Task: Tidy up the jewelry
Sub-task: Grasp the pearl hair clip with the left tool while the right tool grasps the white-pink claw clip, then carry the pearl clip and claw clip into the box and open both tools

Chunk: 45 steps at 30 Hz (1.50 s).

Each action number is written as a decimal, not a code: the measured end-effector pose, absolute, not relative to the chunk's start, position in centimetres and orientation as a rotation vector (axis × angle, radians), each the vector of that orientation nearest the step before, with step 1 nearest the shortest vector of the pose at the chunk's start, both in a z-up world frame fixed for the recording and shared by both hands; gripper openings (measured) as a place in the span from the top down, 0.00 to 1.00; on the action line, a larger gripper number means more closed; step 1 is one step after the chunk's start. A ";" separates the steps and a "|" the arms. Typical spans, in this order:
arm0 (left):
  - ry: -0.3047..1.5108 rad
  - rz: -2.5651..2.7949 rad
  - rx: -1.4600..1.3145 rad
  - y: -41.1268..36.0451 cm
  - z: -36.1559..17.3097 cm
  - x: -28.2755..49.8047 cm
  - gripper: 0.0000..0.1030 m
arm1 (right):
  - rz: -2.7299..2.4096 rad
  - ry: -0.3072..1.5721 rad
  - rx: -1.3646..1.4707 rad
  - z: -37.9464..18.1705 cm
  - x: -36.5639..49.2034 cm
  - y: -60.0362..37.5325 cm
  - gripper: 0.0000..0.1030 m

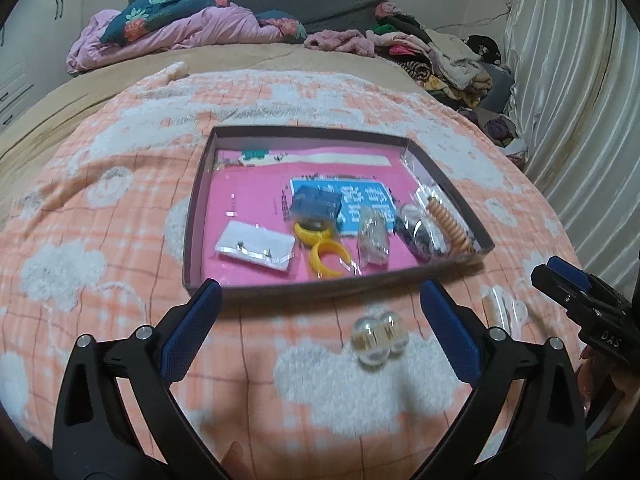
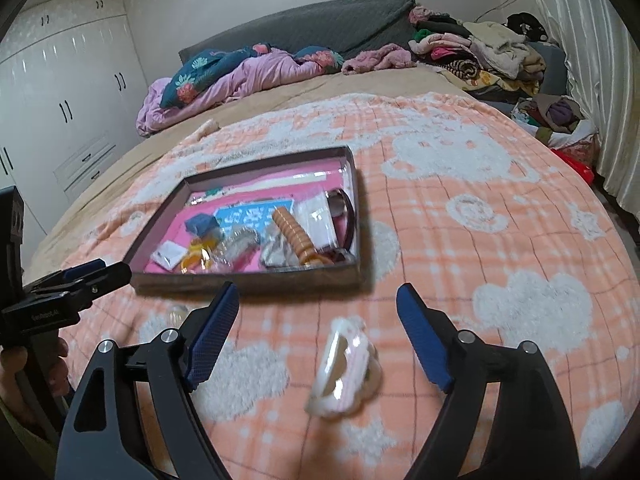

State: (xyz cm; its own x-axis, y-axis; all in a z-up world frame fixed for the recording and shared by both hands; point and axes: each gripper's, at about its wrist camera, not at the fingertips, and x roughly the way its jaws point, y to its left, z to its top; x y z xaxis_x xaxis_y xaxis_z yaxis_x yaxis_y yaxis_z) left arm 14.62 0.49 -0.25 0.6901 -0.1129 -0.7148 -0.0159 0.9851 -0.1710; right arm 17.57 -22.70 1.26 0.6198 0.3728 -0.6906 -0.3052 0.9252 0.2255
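A shallow dark box with a pink floor lies on the orange blanket. In it are a white card, yellow rings, a blue pouch, clear bags and an orange spiral tie. Two clear beads lie on the blanket between the wide-apart fingers of my left gripper, untouched. A white-pink hair claw lies between the spread fingers of my right gripper, also untouched. Both grippers are open.
The orange blanket covers the near part of a bed. Crumpled bedding and piles of clothes sit at the far end. A curtain hangs at the right; white wardrobes stand at the left. A hand holds the left gripper.
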 end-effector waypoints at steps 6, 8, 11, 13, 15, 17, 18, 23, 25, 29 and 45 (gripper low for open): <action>0.856 -0.056 -0.181 0.2 -1.7 13.8 0.09 | 0.374 0.880 0.058 -0.7 16.4 -22.9 0.22; 0.868 -0.050 -0.174 0.1 -2.2 13.6 0.09 | 0.375 0.900 0.051 -1.3 16.1 -22.9 0.22; 0.886 -0.055 -0.176 -0.2 -2.9 13.3 0.09 | 0.376 0.922 0.034 -2.2 15.6 -22.7 0.22; 0.898 -0.060 -0.168 -0.6 -3.3 13.3 0.09 | 0.393 0.939 0.041 -2.8 15.5 -22.5 0.23; 0.905 -0.069 -0.161 -1.0 -3.7 13.4 0.09 | 0.403 0.950 0.040 -3.4 15.6 -22.2 0.27; 0.913 -0.074 -0.150 -1.4 -4.2 13.5 0.09 | 0.402 0.954 0.040 -3.9 15.9 -22.0 0.30; 0.918 -0.078 -0.148 -1.5 -4.4 13.5 0.09 | 0.403 0.962 0.045 -4.3 16.2 -21.8 0.33; 0.943 -0.093 -0.150 -2.5 -5.7 14.2 0.09 | 0.382 0.955 0.014 -5.4 17.2 -21.6 0.57; 0.945 -0.102 -0.148 -3.0 -6.0 14.5 0.09 | 0.394 0.947 0.037 -5.5 17.3 -21.9 0.58; 0.945 -0.102 -0.142 -3.8 -6.5 15.7 0.10 | 0.408 0.927 0.075 -5.0 17.2 -22.7 0.66; 0.872 -0.132 -0.183 -1.3 -3.4 14.4 0.61 | 0.497 0.833 0.068 -1.1 15.1 -21.1 0.66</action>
